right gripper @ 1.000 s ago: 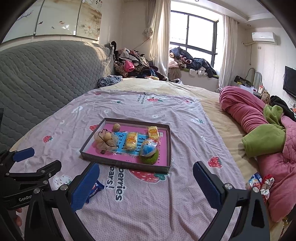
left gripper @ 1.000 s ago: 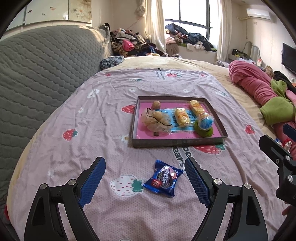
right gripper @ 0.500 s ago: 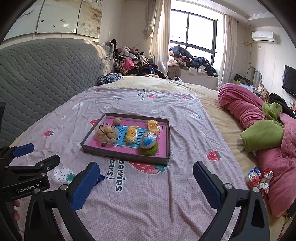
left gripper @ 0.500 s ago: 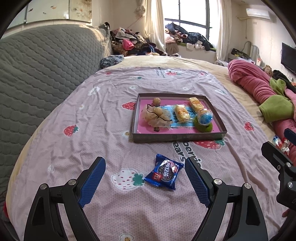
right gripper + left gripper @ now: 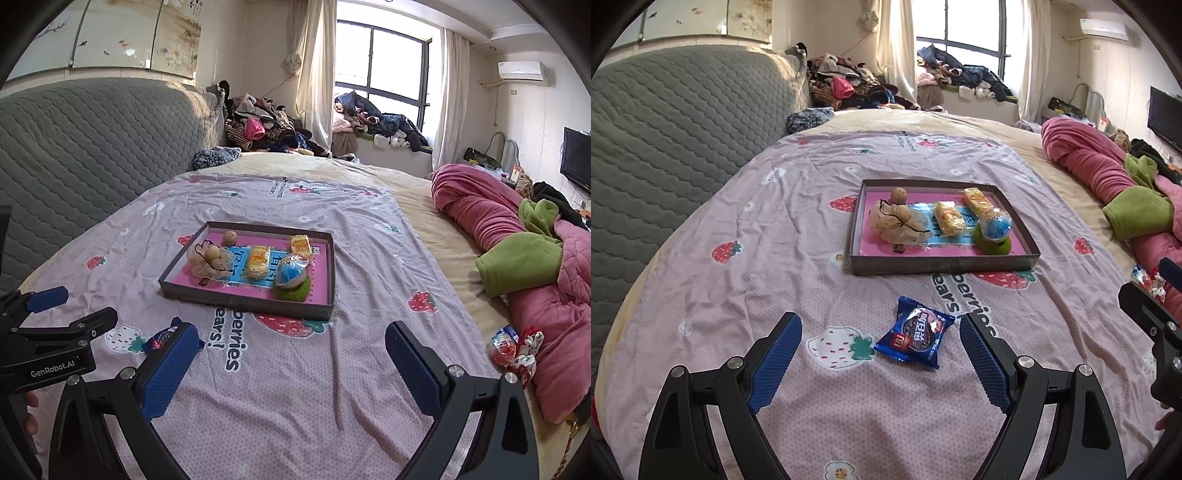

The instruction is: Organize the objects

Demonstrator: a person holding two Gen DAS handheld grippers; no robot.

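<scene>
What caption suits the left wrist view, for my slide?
Open left hand-held gripper over a blue cookie packet on the bedspread, before the snack tray.

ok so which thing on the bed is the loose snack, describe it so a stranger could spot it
Start at the shallow grey tray with the pink lining on the strawberry-print bedsheet. On the sheet in front of its near wall, between the open left gripper's blue pads, lies a small dark blue foil cookie packet. Unlike the yellow-wrapped snacks, it lies outside the tray.
</scene>
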